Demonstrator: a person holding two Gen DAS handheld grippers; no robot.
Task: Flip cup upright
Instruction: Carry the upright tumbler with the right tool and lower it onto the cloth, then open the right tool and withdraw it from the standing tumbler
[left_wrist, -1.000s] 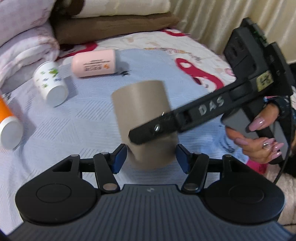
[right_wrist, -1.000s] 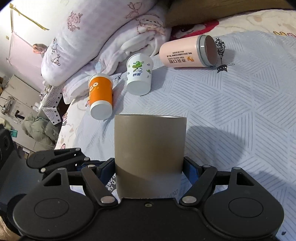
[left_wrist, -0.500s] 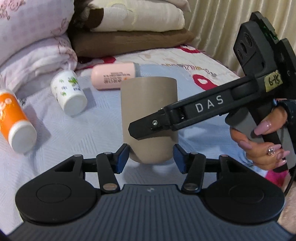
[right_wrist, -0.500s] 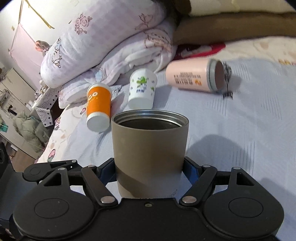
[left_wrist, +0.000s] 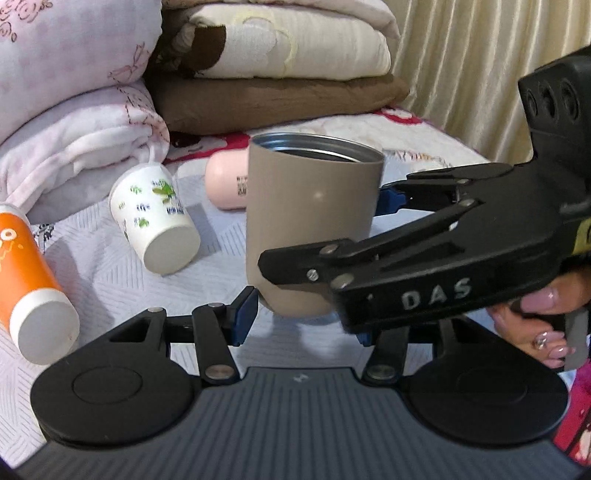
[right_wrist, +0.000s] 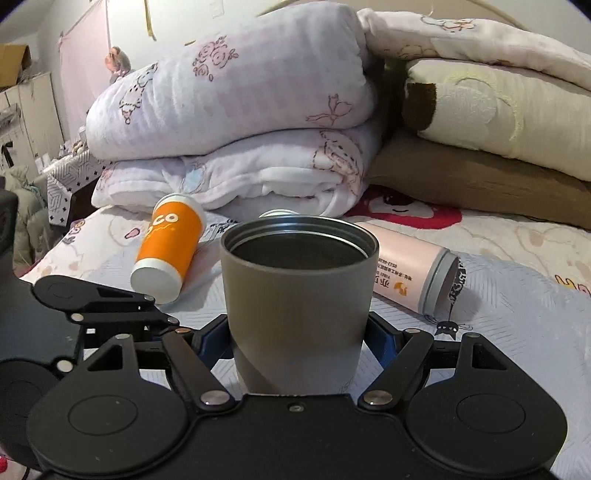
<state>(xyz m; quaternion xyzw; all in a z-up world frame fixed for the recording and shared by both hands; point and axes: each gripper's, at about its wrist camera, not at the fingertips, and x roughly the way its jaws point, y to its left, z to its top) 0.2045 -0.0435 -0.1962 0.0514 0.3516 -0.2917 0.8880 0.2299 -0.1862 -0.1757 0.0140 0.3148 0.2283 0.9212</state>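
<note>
Covering the far side of the bed (right_wrist: 517, 306), folded blankets (right_wrist: 236, 110) are lying in stacks, pink-white on the left, cream over brown on the right.

Right gripper (right_wrist: 297, 339): its blue-padded fingers (right_wrist: 210, 338) are clamping the lower sides of the cup. In the left wrist view it is reaching in from the right, a hand (left_wrist: 546, 325) with painted nails holding its grip.

Left gripper (left_wrist: 301, 319): its fingers (left_wrist: 243, 317) are standing apart on either side of the cup's base; whether they are touching it is unclear.

Cup (left_wrist: 312, 225): taupe with a metal lining, it is standing mouth up, near the middle of the bed, leaning slightly.

Pink bottle (right_wrist: 410, 273): lying on its side just behind the cup, grey end to the right.

Orange cup (right_wrist: 168, 245): lying tilted, far left, its white base facing near.

White cup (left_wrist: 155, 218): green-printed, lying on its side between the orange cup and the pink bottle.
</note>
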